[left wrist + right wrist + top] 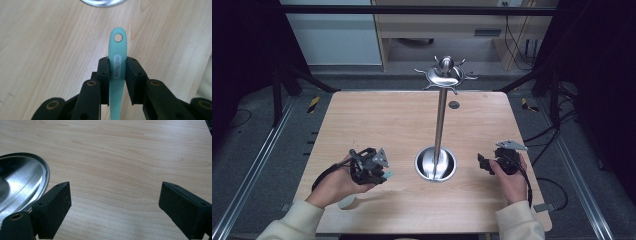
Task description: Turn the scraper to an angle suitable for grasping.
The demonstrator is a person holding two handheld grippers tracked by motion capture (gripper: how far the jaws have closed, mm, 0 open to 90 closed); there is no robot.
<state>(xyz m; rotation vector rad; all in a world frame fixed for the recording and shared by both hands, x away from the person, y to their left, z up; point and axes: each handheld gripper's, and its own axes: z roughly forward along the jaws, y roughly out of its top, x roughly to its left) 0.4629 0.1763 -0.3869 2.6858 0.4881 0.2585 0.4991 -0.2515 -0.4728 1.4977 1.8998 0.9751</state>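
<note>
Two grippers sit low over the near half of the wooden table (377,115), one in each of the person's hands. The left gripper (382,170) has its jaws pressed against the flat sides of a mint-green handle (118,62), a slim plastic piece with a round hole near its rounded tip and a pale oval label with lettering just below that hole. In the left gripper view the handle runs straight up between the two black pads, its tip standing out past them over bare wood, and its lower part dropping out of sight between the jaw arms. From the high view only a small bit of green shows at the front of that gripper, pointing toward the metal stand.

That stand (440,125) rises from a shiny round base (435,165) in the middle of the table's near half, with a thin upright pole and a crown of curved hooks (445,75) at the top. The green handle is just left of the base and apart from it.

On the other side of the base, the right gripper (484,163) rests with its jaws spread wide and nothing between them; in the right gripper view the base's rim (45,173) lies just beside one pad.
</note>
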